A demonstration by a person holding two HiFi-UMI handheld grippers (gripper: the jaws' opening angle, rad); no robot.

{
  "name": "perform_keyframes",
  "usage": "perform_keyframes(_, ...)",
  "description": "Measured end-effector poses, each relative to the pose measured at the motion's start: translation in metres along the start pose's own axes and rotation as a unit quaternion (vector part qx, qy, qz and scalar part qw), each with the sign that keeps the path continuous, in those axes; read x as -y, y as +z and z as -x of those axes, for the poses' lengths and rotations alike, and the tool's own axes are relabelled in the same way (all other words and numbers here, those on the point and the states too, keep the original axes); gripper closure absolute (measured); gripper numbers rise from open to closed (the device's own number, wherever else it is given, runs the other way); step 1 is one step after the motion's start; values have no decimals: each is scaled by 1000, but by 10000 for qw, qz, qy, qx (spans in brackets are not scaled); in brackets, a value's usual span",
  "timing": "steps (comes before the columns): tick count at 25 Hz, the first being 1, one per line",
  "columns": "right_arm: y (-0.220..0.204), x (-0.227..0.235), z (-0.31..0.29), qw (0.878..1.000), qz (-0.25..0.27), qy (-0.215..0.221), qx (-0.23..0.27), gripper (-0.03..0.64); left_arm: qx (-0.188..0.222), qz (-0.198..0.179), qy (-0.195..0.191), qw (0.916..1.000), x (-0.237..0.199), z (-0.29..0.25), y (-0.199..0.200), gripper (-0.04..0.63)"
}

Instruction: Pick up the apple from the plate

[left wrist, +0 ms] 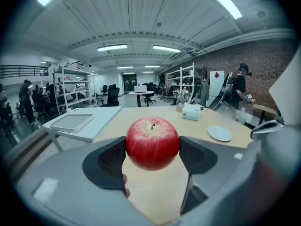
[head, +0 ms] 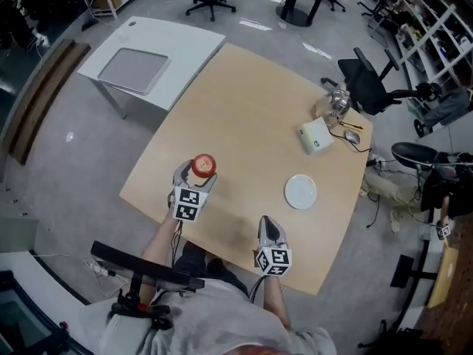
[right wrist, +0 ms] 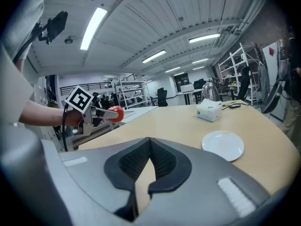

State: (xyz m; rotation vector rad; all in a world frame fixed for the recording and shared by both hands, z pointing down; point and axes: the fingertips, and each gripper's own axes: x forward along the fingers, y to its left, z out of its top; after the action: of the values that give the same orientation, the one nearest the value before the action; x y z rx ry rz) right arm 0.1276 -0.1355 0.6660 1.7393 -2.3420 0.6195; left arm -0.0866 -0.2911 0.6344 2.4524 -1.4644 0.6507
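Apple (left wrist: 152,142), red and stem-up, sits squarely between the two dark pads of the left tongs (head: 199,176), which pinch it at its widest part on both sides. In the left gripper view bare counter (head: 251,109) shows beneath the fruit, so it looks lifted clear of the surface. In the head view it lies left of centre, at the tip of the left tongs, while the white plate (head: 301,191) lies right of centre, well apart from it and bare. The right tongs (right wrist: 149,161) are pressed together on nothing and sit at the lower middle of the head view, nearer the plate than the left tongs are. By this layout the pick looks done: the fruit is off the plate and held, with nothing left for the right tongs to reach.
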Motion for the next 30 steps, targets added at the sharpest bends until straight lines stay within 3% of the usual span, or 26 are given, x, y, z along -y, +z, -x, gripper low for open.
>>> perform_keyframes(12, 9, -40, -89, 9994, 110, 194, -249, 611, -199, 245, 219, 9993, -99, -34, -23, 218)
perform_keyframes(30, 17, -48, -154, 9985, -1, 36, -546, 611, -519, 194, 362, 9978, -174, -100, -49, 216)
